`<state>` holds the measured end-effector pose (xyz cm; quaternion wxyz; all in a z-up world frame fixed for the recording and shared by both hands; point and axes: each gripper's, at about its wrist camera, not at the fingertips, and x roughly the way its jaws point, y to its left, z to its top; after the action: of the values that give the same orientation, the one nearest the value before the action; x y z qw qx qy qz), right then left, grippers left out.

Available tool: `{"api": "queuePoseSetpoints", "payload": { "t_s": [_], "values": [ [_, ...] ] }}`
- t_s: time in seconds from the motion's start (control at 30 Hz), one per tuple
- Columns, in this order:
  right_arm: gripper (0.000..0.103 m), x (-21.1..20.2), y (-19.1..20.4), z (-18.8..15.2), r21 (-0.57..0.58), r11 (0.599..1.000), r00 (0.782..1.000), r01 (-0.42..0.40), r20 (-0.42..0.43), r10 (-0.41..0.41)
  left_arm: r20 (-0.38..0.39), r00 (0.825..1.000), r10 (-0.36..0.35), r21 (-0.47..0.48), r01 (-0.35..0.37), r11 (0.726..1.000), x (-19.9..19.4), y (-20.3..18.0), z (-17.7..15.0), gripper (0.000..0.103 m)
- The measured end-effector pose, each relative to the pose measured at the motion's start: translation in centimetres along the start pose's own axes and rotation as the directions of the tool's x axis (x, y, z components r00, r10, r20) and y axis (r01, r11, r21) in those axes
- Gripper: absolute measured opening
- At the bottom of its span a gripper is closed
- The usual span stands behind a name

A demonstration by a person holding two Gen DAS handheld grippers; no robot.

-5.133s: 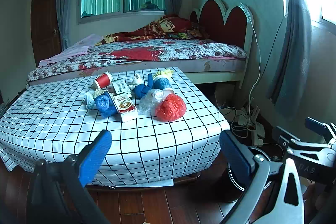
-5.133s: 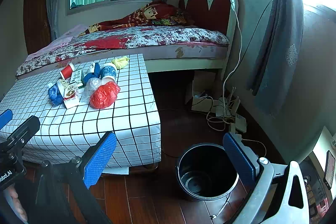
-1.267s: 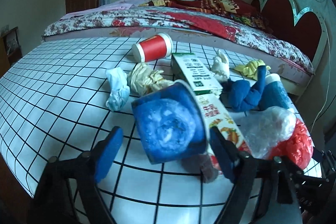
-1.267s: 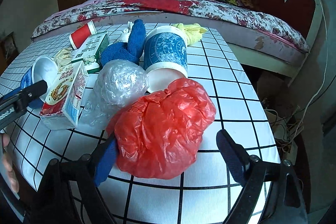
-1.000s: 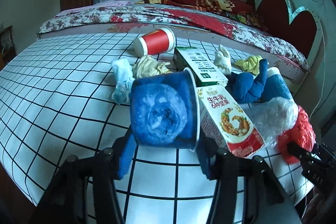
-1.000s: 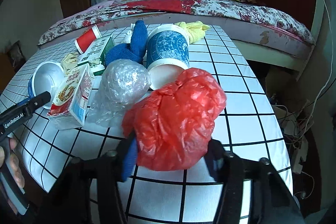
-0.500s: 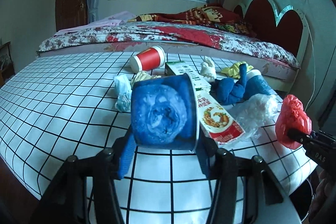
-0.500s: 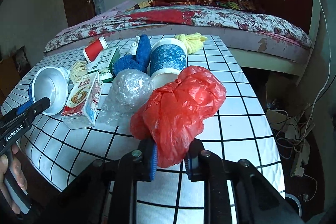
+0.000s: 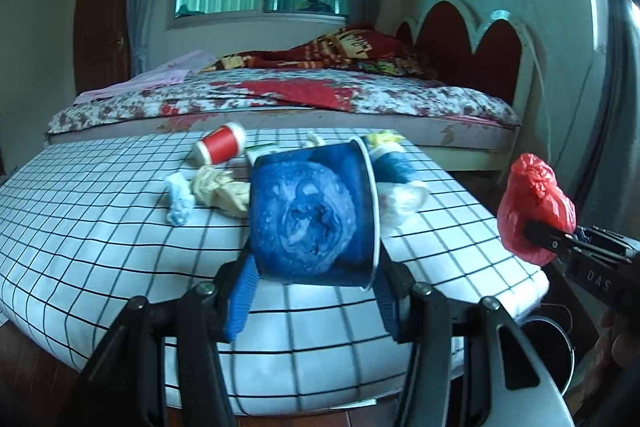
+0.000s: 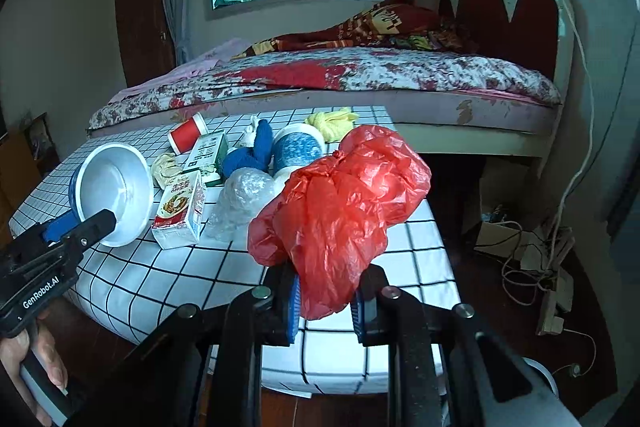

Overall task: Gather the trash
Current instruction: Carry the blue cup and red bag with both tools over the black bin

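Trash comes off the checked worktop (image 10: 412,247): since a second ago the right gripper (image 10: 325,301) has closed its jaws and pinches the red plastic bag (image 10: 344,203), centre frame, while the left gripper (image 9: 312,301) grips the blue paper bowl (image 9: 312,215) between half-spread jaws. Both loads look ready for the bin (image 9: 550,355), lower right.

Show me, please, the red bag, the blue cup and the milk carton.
red bag (image 10: 344,203): right wrist view, crumpled middle.
blue cup (image 9: 308,223): left wrist view, its base.
milk carton (image 10: 178,207): right wrist view, printed top face.
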<state>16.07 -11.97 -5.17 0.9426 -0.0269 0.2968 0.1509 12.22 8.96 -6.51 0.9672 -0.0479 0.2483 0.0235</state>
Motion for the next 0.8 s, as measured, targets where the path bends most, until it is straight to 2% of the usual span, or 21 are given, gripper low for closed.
{"api": "queuePoseSetpoints", "payload": {
  "t_s": [0.2, 0.43, 0.63, 0.8],
  "values": [
    [0.021, -3.5, -3.4, -1.3, 0.053, 0.996, 0.997, 0.072, 0.013, -0.072, 0.014, 0.995, -0.097, 0.065, 0.096, 0.993, -1.4, -4.2, -0.3, 0.053],
    [0.021, -6.4, -6.4, -2.9, 0.090, 0.986, 0.990, 0.137, 0.012, -0.139, 0.004, 0.980, -0.201, 0.130, 0.199, 0.971, -2.5, -9.0, -0.9, 0.053],
    [0.021, -8.1, -9.6, -4.4, 0.118, 0.977, 0.984, 0.176, -0.001, -0.177, -0.020, 0.959, -0.284, 0.176, 0.283, 0.943, -3.0, -13.1, -1.4, 0.053],
    [0.021, -9.3, -12.5, -6.3, 0.139, 0.969, 0.979, 0.203, -0.022, -0.202, -0.065, 0.934, -0.351, 0.224, 0.357, 0.907, -2.9, -16.7, -2.4, 0.053]
  ]
}}
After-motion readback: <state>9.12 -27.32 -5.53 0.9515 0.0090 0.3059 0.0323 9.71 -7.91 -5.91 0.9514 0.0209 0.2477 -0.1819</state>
